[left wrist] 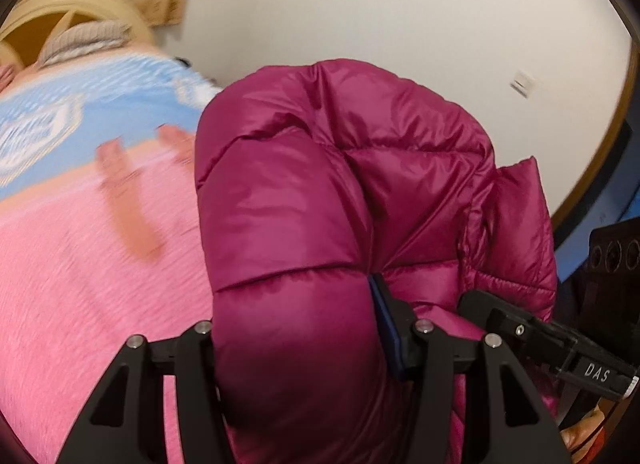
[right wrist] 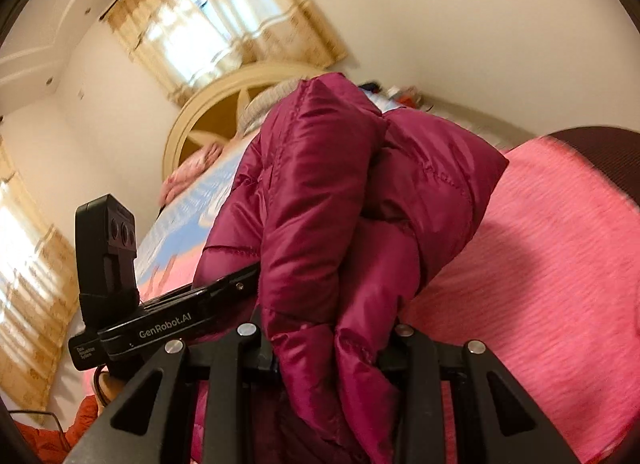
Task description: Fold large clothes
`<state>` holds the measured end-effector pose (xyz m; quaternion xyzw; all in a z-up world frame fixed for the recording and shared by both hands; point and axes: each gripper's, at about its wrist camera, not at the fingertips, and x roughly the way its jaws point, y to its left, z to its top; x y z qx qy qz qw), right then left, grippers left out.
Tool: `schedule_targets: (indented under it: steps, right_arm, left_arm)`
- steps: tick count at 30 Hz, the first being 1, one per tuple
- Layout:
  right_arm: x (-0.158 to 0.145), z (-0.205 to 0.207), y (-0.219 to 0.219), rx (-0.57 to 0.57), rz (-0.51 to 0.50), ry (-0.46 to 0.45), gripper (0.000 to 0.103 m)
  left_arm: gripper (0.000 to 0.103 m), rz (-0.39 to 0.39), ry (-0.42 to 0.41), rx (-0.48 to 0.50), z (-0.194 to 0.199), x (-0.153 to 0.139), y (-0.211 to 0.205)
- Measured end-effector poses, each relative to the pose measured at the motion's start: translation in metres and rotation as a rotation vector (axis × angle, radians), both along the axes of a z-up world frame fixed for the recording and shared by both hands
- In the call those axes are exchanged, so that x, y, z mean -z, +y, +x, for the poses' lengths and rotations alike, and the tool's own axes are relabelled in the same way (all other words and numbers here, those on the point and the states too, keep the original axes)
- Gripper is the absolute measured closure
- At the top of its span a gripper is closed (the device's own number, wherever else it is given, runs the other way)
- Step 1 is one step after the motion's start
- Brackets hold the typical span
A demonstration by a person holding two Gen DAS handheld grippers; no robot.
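Magenta puffer jacket (left wrist: 320, 183) bunched between jaws of both grippers: left gripper (left wrist: 304, 328) clamped on a thick quilted fold, right gripper (right wrist: 328, 328) clamped on another bunched fold (right wrist: 340, 223), garment lifted above the bed (right wrist: 540, 264). Pink bedspread runs wide to either side; arched headboard (right wrist: 208, 103) and curtains (right wrist: 224, 23) beyond. Shell glossy, stitched into puffy channels; bedspread looks nubby, blurred.

a home bedroom: a bed with a pink blanket (right wrist: 540, 264), an arched headboard (right wrist: 224, 103), and curtained windows (right wrist: 224, 15).
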<state>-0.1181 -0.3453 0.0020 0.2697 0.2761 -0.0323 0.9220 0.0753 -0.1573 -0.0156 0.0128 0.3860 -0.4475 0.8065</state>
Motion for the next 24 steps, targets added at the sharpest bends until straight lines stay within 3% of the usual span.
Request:
schedule_targets:
  steps: [6,16,24]
  right_arm:
    - [0.007,-0.015,-0.059,0.120,0.018,-0.010,0.072]
    - [0.046,-0.001,-0.129,0.185,0.037,0.068,0.072]
    - [0.072,0.015,-0.159,0.227,0.080,0.136,0.072]
  left_arm:
    - [0.047,0.069,-0.029,0.065,0.002,0.004,-0.066]
    - [0.047,0.214,-0.061,0.038,0.009,0.025,-0.131]
    - [0.028,0.290,-0.100,-0.013,0.016,0.047,-0.162]
